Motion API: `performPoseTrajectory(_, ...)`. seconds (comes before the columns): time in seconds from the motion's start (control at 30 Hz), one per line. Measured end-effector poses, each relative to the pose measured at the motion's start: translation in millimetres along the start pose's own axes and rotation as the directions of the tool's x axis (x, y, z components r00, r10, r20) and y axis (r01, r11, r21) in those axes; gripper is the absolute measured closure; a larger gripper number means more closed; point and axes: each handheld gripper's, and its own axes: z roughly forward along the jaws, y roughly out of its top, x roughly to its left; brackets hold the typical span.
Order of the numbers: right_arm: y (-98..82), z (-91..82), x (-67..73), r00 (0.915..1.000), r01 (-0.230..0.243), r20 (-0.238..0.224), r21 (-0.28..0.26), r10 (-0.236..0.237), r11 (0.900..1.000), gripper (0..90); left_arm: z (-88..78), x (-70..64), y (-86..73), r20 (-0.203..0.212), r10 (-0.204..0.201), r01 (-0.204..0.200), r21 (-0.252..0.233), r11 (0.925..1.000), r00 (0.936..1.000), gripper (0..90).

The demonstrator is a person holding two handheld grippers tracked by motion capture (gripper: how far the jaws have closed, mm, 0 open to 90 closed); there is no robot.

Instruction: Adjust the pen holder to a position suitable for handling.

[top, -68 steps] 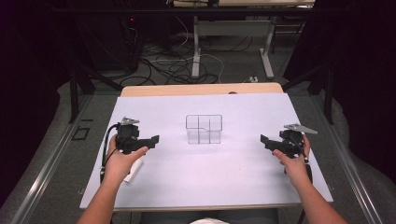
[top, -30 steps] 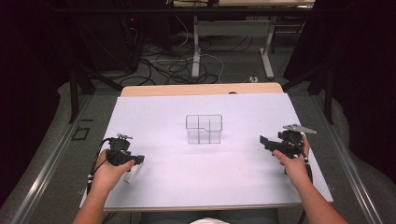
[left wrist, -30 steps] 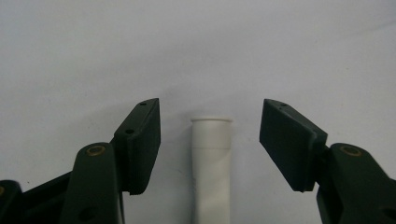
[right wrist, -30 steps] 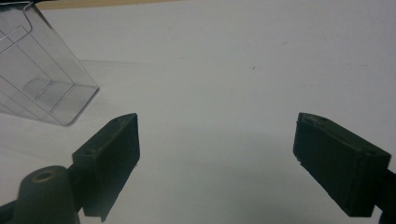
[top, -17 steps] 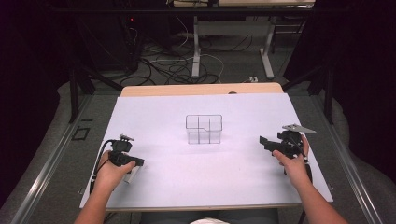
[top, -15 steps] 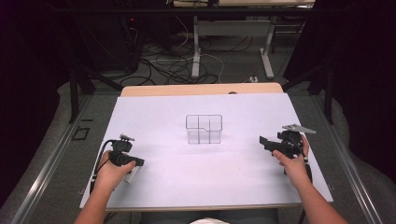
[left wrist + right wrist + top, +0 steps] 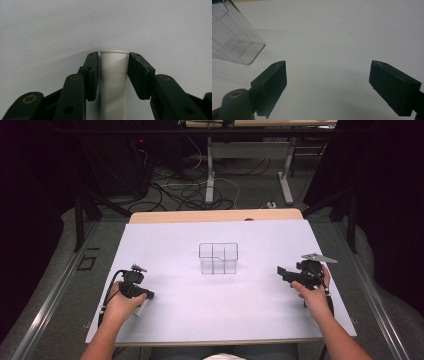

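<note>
Left gripper (image 7: 113,75) jaws closing around white tube (image 7: 113,82).

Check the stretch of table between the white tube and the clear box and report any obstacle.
Nothing visible blocks it. The white tube sits between the left gripper pads, which have just been closing, and bare table lies up to the clear box.

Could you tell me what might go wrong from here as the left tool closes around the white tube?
The left tool has just been closing on the white tube, near its rimmed end; held so close to that end, the tube could tilt or slip when lifted. The tube is smooth and round, so it may roll away on the table if one pad touches first. The clear box looks light and could be knocked.
</note>
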Motion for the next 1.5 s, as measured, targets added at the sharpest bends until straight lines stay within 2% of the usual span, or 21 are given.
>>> performPoseTrajectory(0.13,-0.2,0.3,0.0,1.0000,0.000,0.000,0.004,0.000,1.000,14.1,-0.5,-1.0,0.3,-0.009,0.003,-0.003,0.009,1.0000,1.0000,63.3)
performPoseTrajectory(0.5,-0.2,0.5,-1.2,1.0000,0.000,0.003,0.005,0.000,1.000,14.1,0.0,-5.7,0.4,-0.030,-0.018,0.019,0.013,0.9997,0.9994,66.6)
performPoseTrajectory(1.0,-0.3,0.7,-1.8,0.9999,-0.009,0.005,0.010,0.009,1.000,14.1,-0.7,-3.4,-1.0,-0.021,0.018,-0.018,0.005,0.9998,0.9996,66.9)
performPoseTrajectory(1.37,0.0,0.2,-2.9,1.0000,-0.005,0.007,0.005,0.005,1.000,14.1,-7.9,-7.1,-5.7,0.004,0.011,-0.011,-0.069,0.9976,0.9999,67.2)
performPoseTrajectory(1.5,0.2,-0.2,-3.3,1.0000,-0.003,0.005,0.003,0.002,1.000,14.1,-11.3,-5.3,-5.7,0.014,-0.003,0.005,-0.109,0.9940,0.9999,67.2)
